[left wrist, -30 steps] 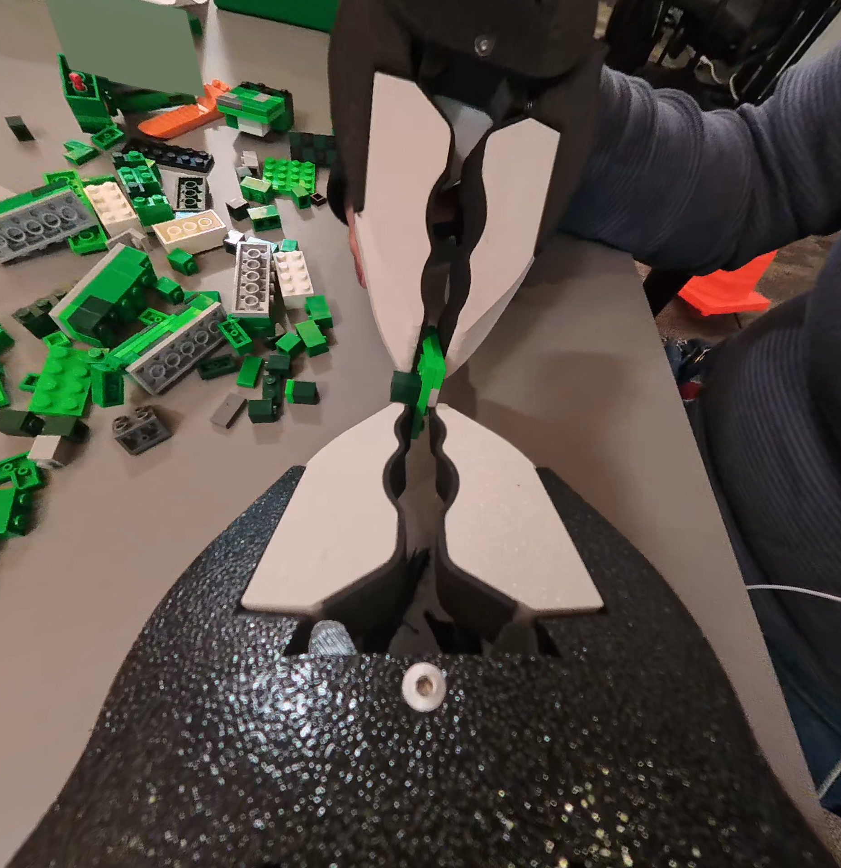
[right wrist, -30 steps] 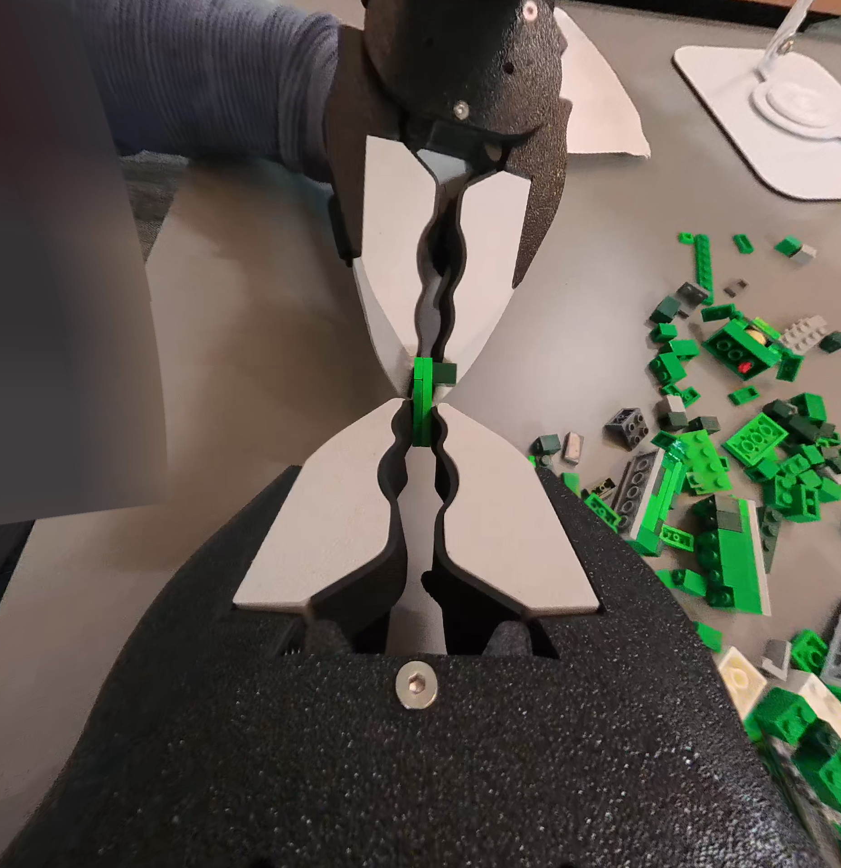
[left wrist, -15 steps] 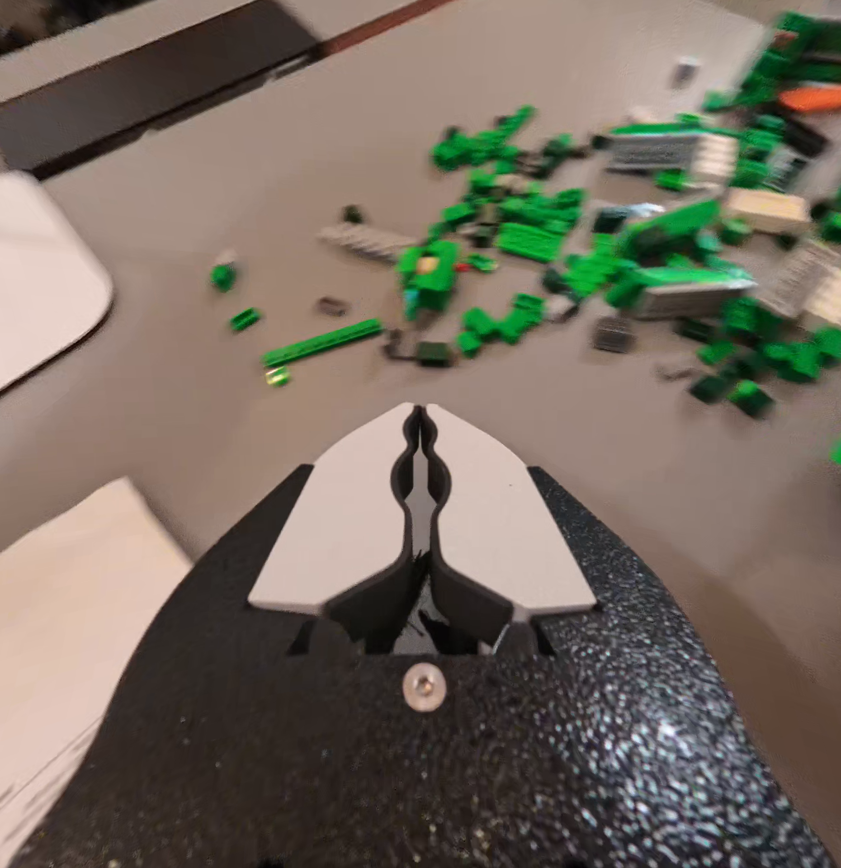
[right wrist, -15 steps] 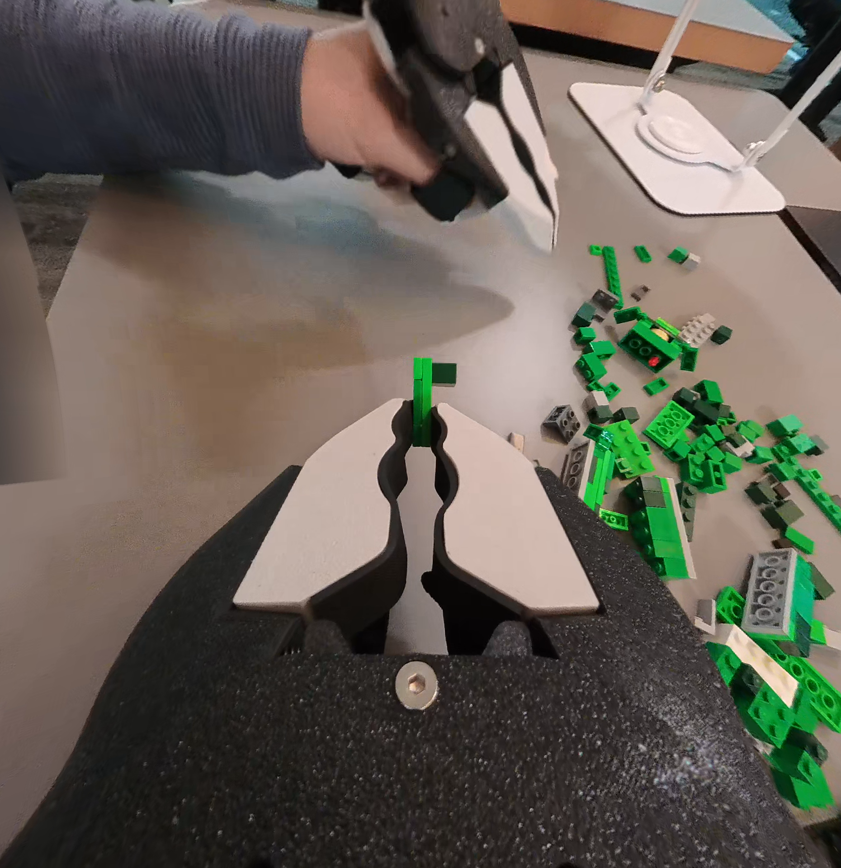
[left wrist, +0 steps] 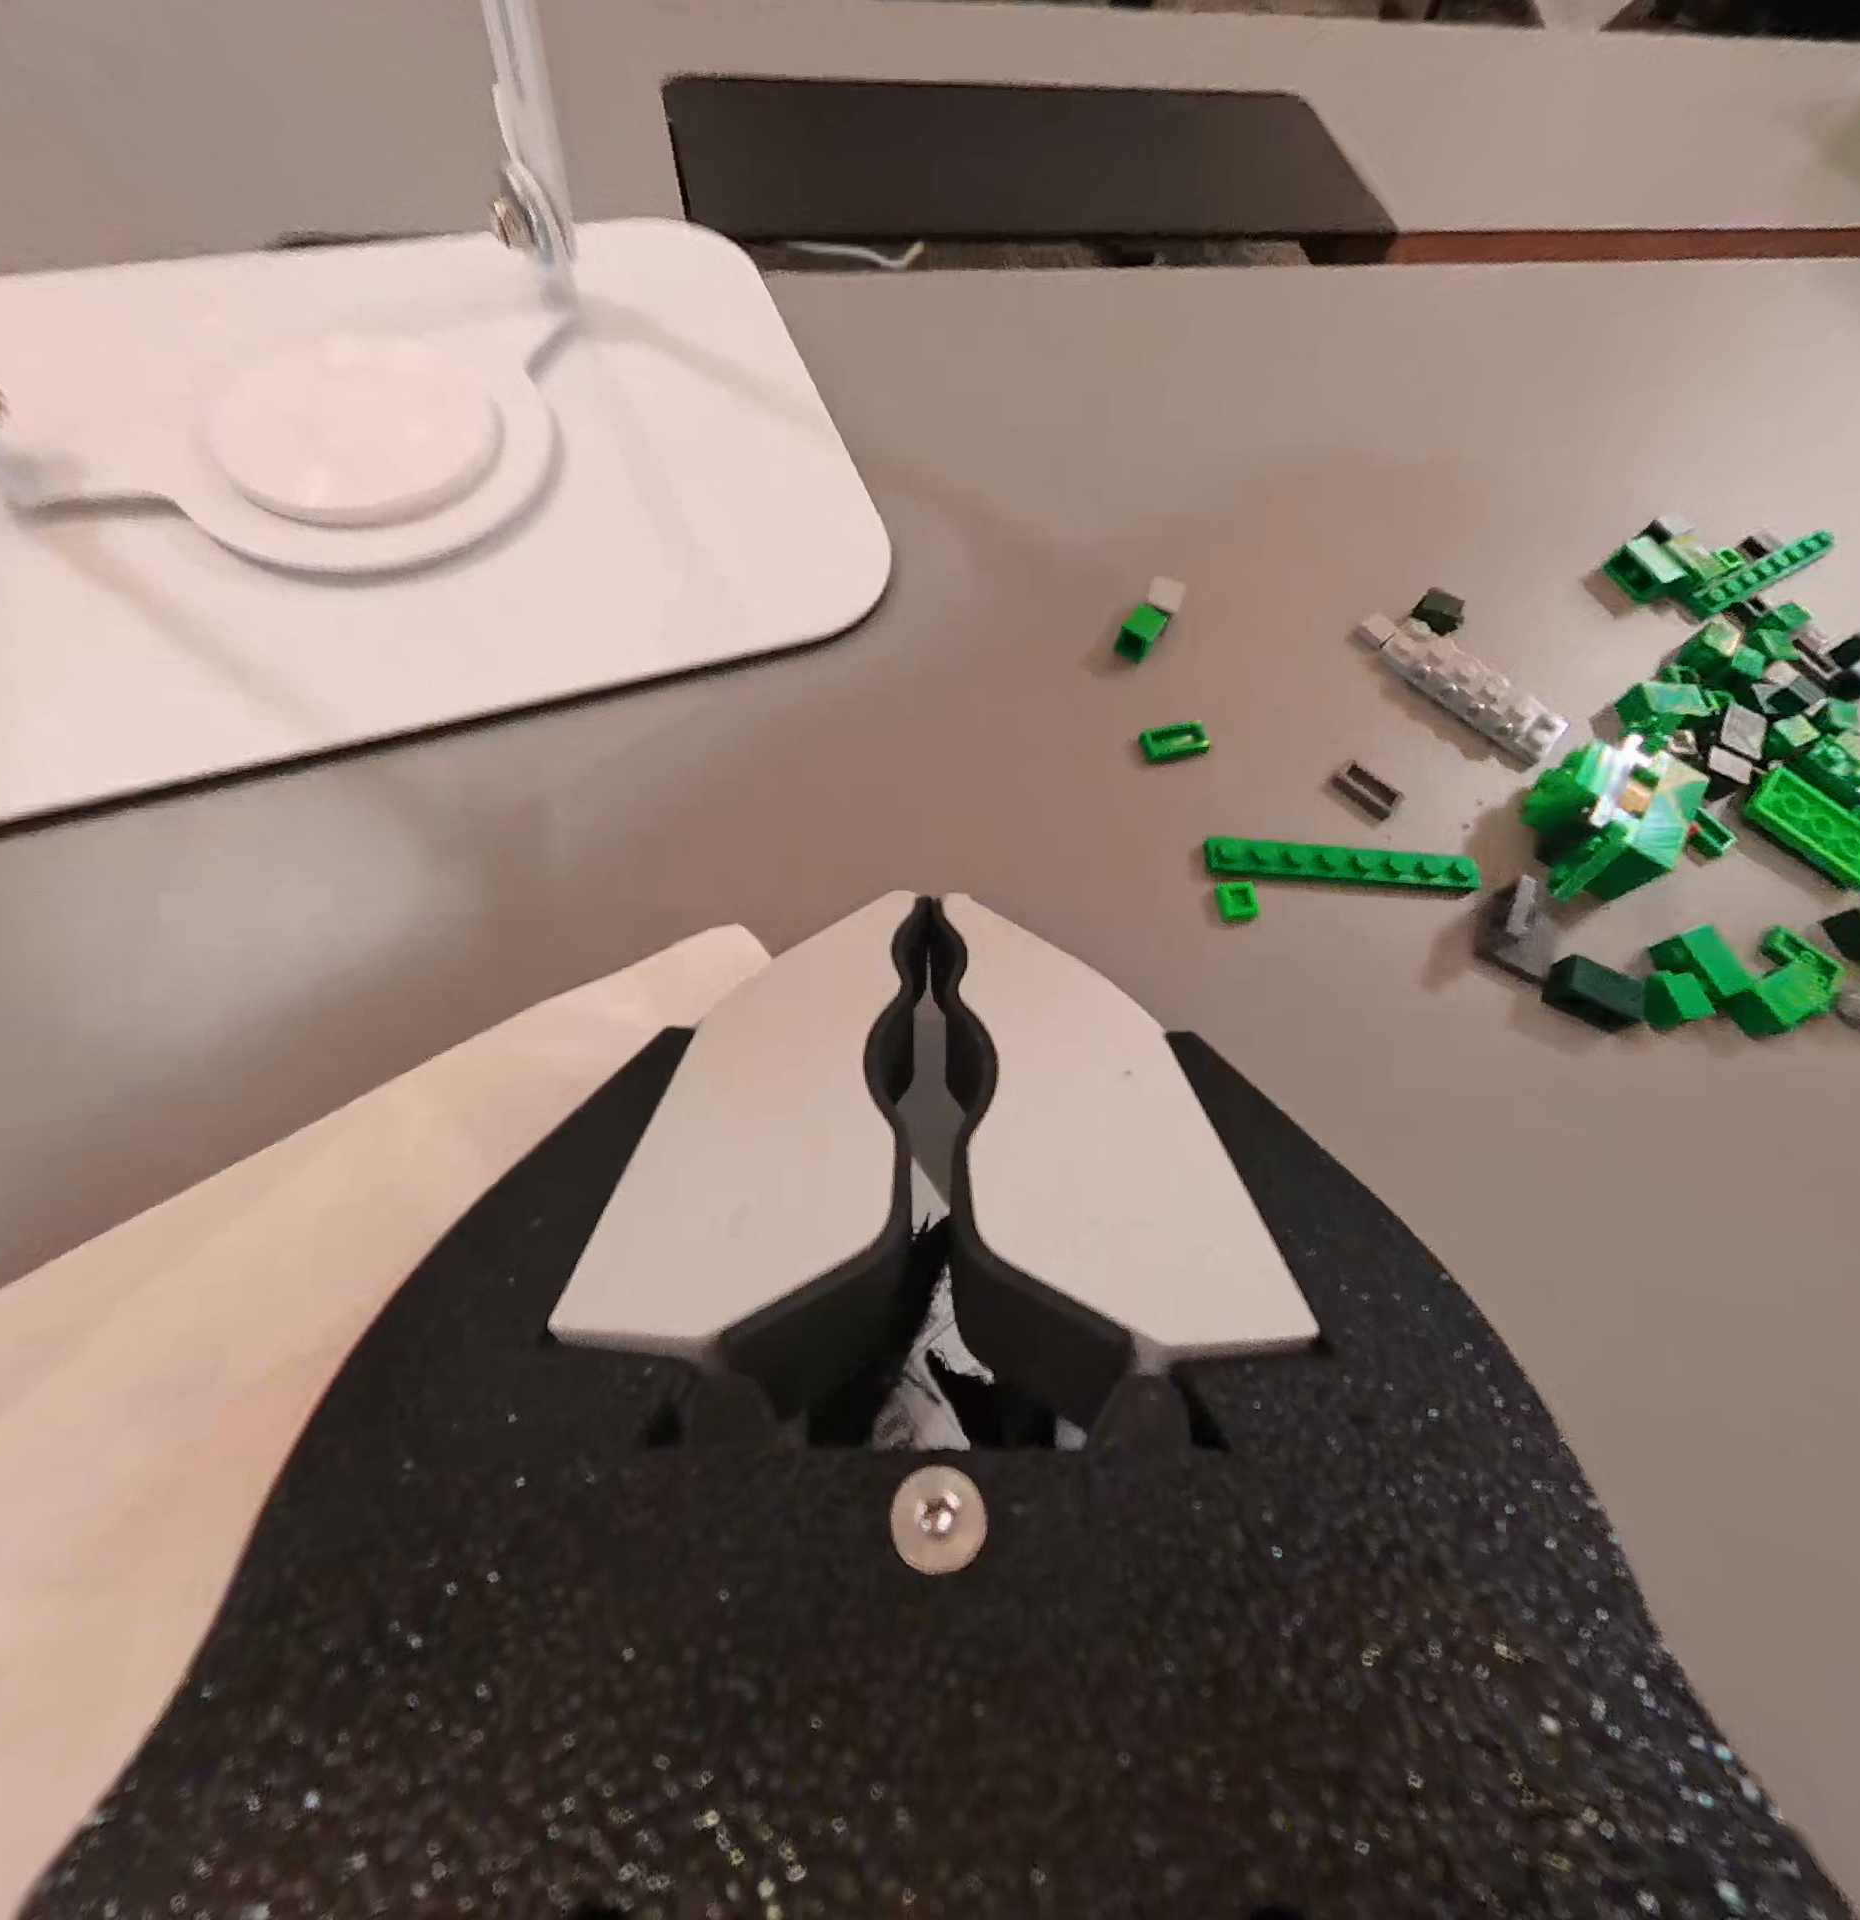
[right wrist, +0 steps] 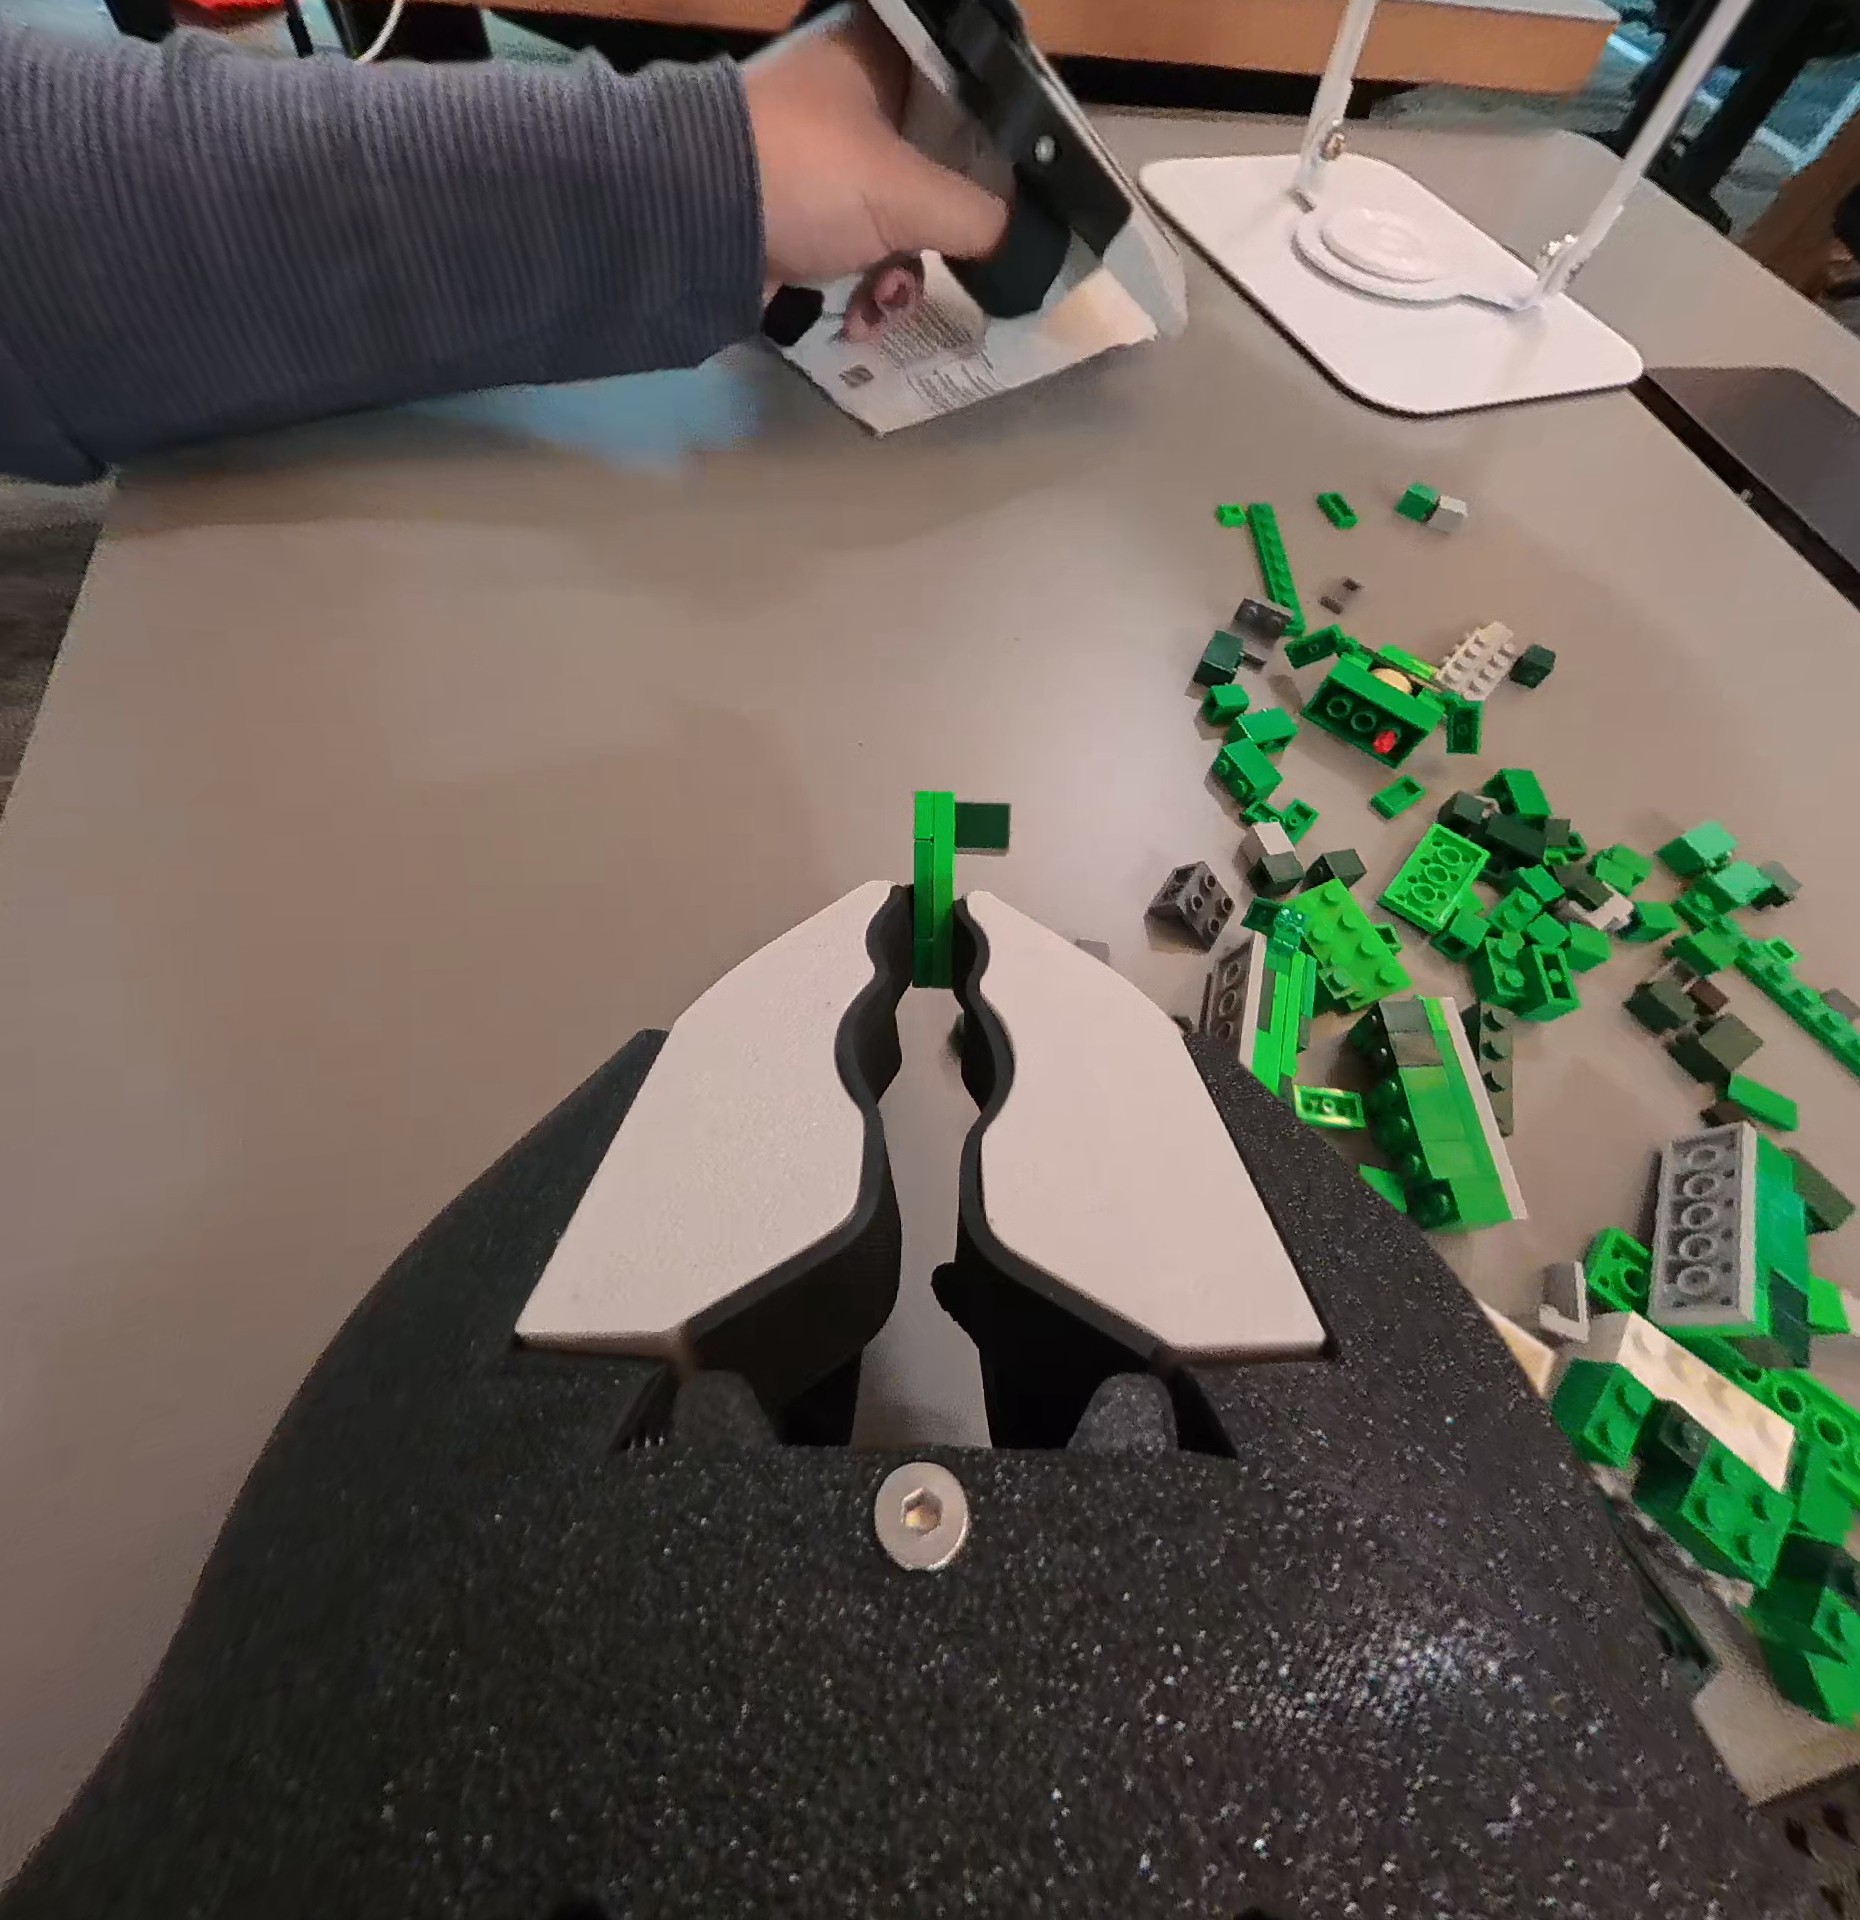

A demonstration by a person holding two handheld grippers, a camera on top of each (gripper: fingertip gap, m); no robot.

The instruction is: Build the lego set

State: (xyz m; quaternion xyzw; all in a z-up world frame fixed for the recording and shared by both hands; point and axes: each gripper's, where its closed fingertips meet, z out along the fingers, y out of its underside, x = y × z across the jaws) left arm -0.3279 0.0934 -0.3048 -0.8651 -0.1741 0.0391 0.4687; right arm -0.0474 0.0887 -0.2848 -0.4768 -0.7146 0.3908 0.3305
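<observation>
1. Between the right gripper's [right wrist: 931,914] tips sits the small green sub-assembly [right wrist: 941,883]: thin bright-green plates stacked on edge w/ a dark-green piece sticking off the top to the right. Claw is clamped on its lower part; the top pokes out past the tips, held above the grey table [right wrist: 490,727], not touching it.

2. Left gripper [left wrist: 931,914]: fingers pressed together, nothing betw. them. It hovers over the paper booklet [left wrist: 334,1195] at the table's left side. In the right wrist view the person's hand [right wrist: 853,177] holds it right over that printed sheet.

3. Loose brick pile [right wrist: 1528,935] lies to the right of the held piece, well apart from the left gripper; long green strip [left wrist: 1341,862] and small bits at its near edge. White stand base [left wrist: 386,468] sits beyond the booklet.

4. Step in hand, prob.: sub-assembly is joined and parked in the right claw while the left goes to the booklet, likely to check or turn the instructions.

5. Next move calls for: keep the right grip steady and the piece upright; left must open, pinch a page edge or pick the next brick from the pile, then bring it back to line up studs w/ the held piece.
</observation>
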